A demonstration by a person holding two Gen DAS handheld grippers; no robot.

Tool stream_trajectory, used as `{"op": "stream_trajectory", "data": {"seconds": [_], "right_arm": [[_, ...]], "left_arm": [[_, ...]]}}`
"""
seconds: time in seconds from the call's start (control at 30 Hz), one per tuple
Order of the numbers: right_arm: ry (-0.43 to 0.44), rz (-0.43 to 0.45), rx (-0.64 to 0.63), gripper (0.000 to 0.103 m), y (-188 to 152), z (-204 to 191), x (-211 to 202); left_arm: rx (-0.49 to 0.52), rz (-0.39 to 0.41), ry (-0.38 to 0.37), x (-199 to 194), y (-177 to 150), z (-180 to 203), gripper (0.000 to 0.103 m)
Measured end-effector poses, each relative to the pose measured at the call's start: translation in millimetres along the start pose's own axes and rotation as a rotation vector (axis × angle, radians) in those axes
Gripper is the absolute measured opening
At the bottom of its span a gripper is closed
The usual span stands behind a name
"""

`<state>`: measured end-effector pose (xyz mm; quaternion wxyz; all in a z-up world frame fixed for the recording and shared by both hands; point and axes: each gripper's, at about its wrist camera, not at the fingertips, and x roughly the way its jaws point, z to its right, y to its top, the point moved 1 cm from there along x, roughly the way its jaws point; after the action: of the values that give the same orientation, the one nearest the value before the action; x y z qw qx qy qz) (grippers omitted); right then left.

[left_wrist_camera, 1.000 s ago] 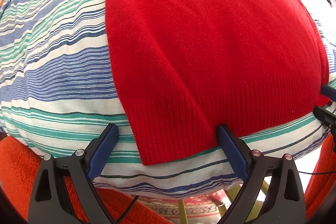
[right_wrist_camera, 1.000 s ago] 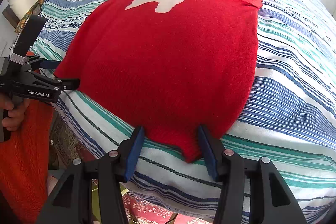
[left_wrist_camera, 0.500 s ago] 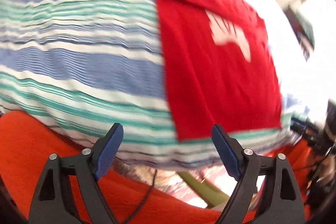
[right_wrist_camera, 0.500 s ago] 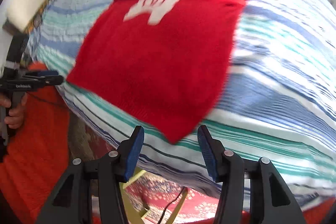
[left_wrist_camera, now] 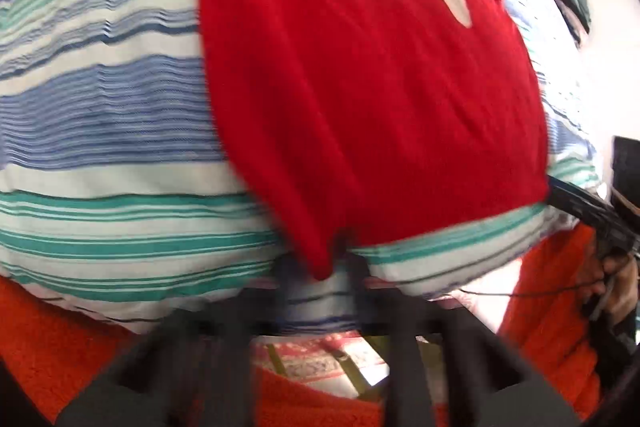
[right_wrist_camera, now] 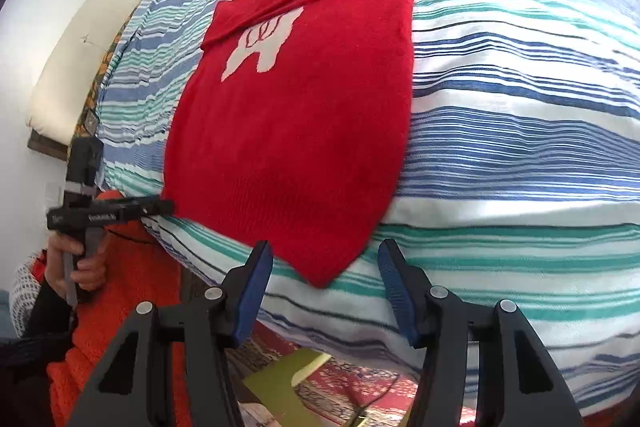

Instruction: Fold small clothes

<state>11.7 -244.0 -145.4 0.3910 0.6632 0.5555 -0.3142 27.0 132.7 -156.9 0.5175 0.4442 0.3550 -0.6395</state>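
A red knit sweater (left_wrist_camera: 360, 107) with a white motif lies flat on striped bedding (left_wrist_camera: 100, 107), its hem toward me. My left gripper (left_wrist_camera: 322, 263) is blurred, with its jaws pinched together on the sweater's near left hem corner. In the right wrist view the left gripper (right_wrist_camera: 166, 205) touches that same corner of the sweater (right_wrist_camera: 288, 147). My right gripper (right_wrist_camera: 326, 267) is open, its blue pads either side of the right hem corner without pressing it. In the left wrist view the right gripper (left_wrist_camera: 560, 193) shows at the hem's far end.
The striped bedding (right_wrist_camera: 520, 147) drops off at its near edge just under the hem. A person's orange knit sleeve (right_wrist_camera: 132, 287) and hand (right_wrist_camera: 80, 267) are at the left. A red patterned rug (right_wrist_camera: 340, 387) lies below, and a white cushion (right_wrist_camera: 80, 67) at the far left.
The left gripper's jaws went from wide apart to pinched on the sweater's left hem corner. Both views swung and tilted. The right gripper's jaws kept their width at the right corner.
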Motion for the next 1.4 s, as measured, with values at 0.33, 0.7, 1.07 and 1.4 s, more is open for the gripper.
{"op": "stream_trajectory", "data": {"seconds": [0.33, 0.7, 1.07, 1.4], "right_arm": [[-0.007, 0.126, 0.002, 0.005, 44, -11, -40], [-0.299, 0.501, -0.004, 0.068, 280, -37, -77], [-0.427, 0.354, -0.054, 0.067, 133, 57, -25], [-0.331, 0.421, -0.170, 0.067, 181, 26, -61]], "left_arm": [[-0.050, 0.212, -0.172, -99, 57, 1, 0.007], [-0.345, 0.524, 0.073, -138, 239, -43, 0.065], [-0.079, 0.424, 0.238, -56, 139, -27, 0.066], [0.044, 0.510, 0.189, -100, 304, 14, 0.073]]}}
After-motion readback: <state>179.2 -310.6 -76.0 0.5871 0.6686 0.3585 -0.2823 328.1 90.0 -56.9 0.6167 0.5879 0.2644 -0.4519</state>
